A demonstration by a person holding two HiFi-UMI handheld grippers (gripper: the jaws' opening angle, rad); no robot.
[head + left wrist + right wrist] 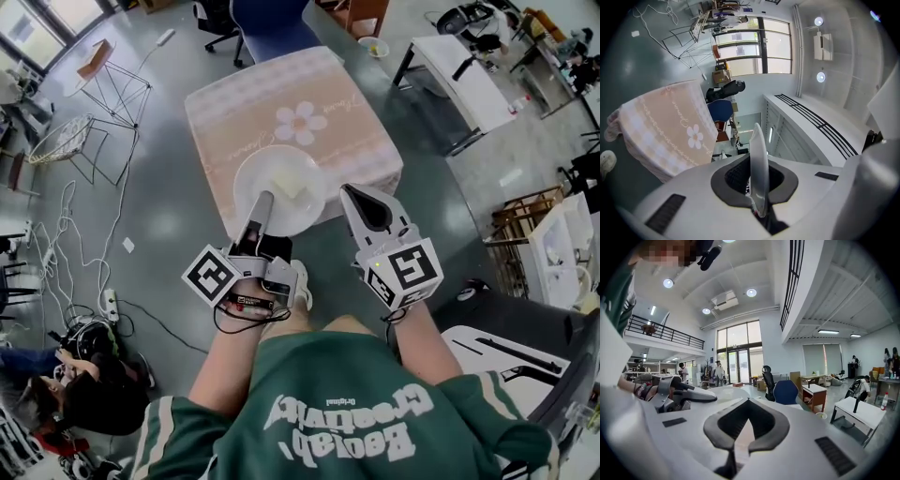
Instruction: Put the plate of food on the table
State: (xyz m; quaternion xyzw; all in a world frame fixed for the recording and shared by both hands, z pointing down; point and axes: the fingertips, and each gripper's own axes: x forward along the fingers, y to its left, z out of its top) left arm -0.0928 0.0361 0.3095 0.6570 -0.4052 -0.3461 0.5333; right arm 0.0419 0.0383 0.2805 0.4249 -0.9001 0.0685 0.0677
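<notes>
A white plate (279, 192) carries a pale yellow block of food (289, 185). My left gripper (263, 202) is shut on the plate's near rim and holds it level over the near edge of the table (281, 103), which has a pink cloth with a flower print. In the left gripper view the plate (758, 164) shows edge-on between the pads, with the table (665, 131) to the left. My right gripper (350, 192) hovers just right of the plate, jaws together with nothing in them. In the right gripper view, that gripper (748, 401) looks past the left gripper (679, 394).
A blue chair (272, 28) stands behind the table. Wire racks (112, 94) and floor cables with a power strip (110, 305) lie to the left. A white desk (469, 80) and a wooden crate (525, 216) are on the right. A person (56, 375) crouches at lower left.
</notes>
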